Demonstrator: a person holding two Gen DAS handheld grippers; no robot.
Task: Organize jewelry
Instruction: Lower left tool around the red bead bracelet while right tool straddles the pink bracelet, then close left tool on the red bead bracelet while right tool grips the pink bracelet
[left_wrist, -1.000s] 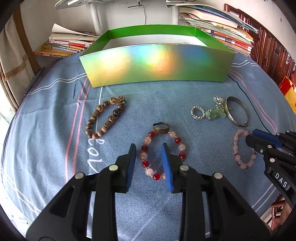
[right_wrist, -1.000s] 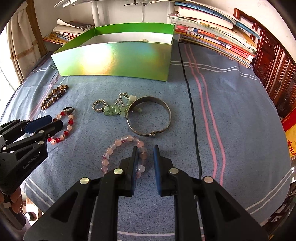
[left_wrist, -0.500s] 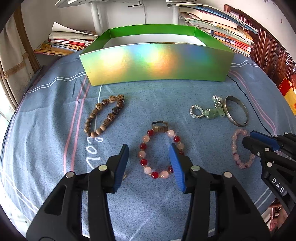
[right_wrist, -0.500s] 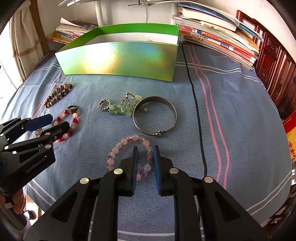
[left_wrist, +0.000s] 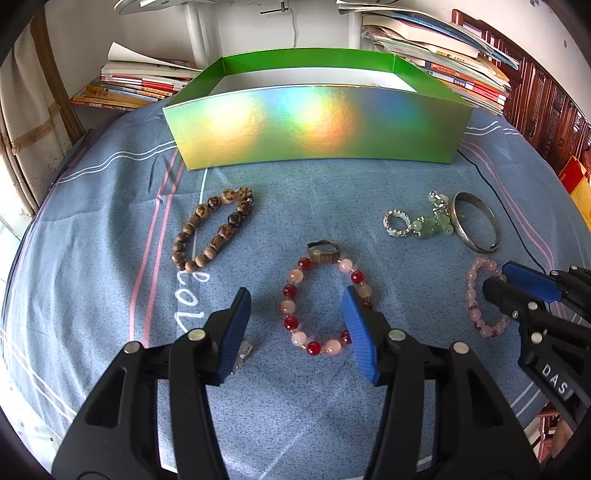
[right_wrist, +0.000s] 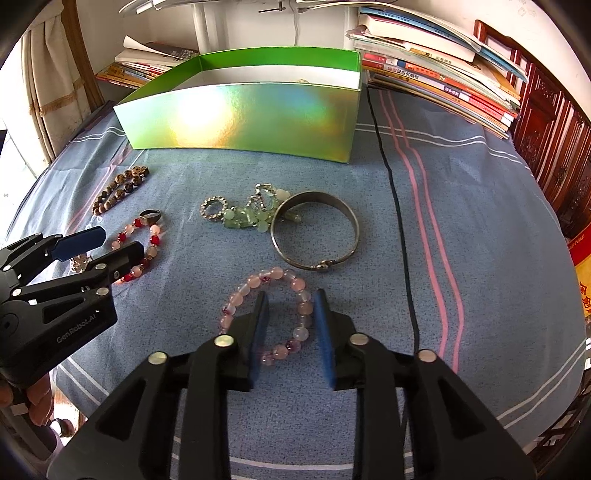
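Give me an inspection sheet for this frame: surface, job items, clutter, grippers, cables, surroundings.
Surface: blue striped cloth over the table.
Job's things: green box, open-topped; brown bead bracelet; red and pink bracelet with a ring at its far edge; pale pink bracelet; silver bangle; green bead charm with small sparkly ring.
Clutter: small clear bead piece beside the left finger.
Grippers: left gripper open, jaws straddling the red and pink bracelet; right gripper open around the pale pink bracelet's right side.
Cables: black cable across the cloth.
Surroundings: book stacks, white post, dark wood furniture.
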